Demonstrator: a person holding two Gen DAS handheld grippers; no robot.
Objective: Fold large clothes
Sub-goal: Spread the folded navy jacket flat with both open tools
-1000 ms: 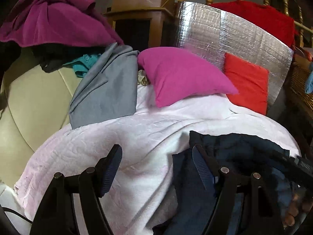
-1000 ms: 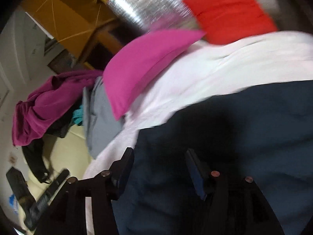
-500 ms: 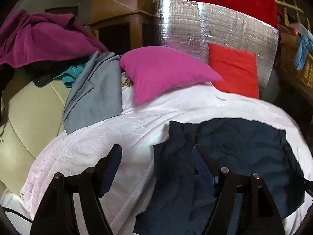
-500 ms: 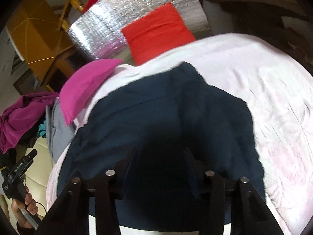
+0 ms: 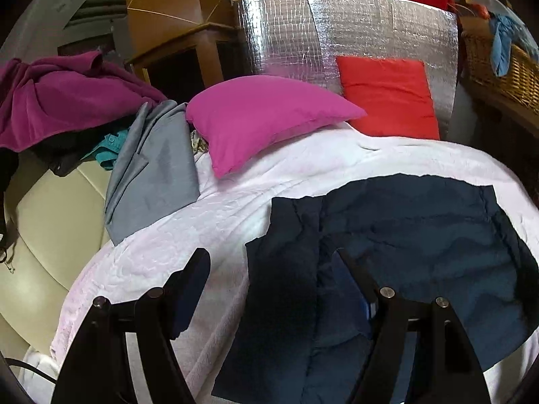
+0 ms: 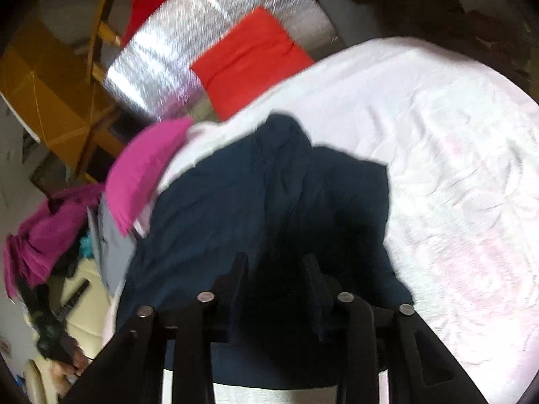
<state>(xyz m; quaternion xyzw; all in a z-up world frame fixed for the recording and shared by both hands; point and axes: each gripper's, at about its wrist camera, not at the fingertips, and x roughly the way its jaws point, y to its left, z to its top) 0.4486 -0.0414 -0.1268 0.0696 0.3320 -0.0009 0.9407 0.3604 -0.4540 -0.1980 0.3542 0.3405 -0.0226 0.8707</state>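
A dark navy garment (image 5: 404,232) lies on the pale pink bedspread (image 5: 188,245). In the left wrist view it lies mostly flat, with a folded flap along its left edge. My left gripper (image 5: 269,266) is open and empty just above that left edge. In the right wrist view the navy garment (image 6: 256,202) is bunched and lifted. My right gripper (image 6: 274,269) has its jaws narrowed with navy cloth between and under them; the frame is blurred and I cannot tell whether they pinch it.
A magenta pillow (image 5: 262,118) and a red cushion (image 5: 387,97) lean on a silver foil board (image 5: 337,33) at the bed's head. Grey (image 5: 151,168) and purple clothes (image 5: 57,97) are piled on a cream armchair (image 5: 50,222) to the left. A wicker basket (image 5: 498,67) stands at the right.
The navy garment went from heaped near the grippers to spread on the bed, then bunched again in the right wrist view. My right gripper's jaws have narrowed. The left gripper stayed open.
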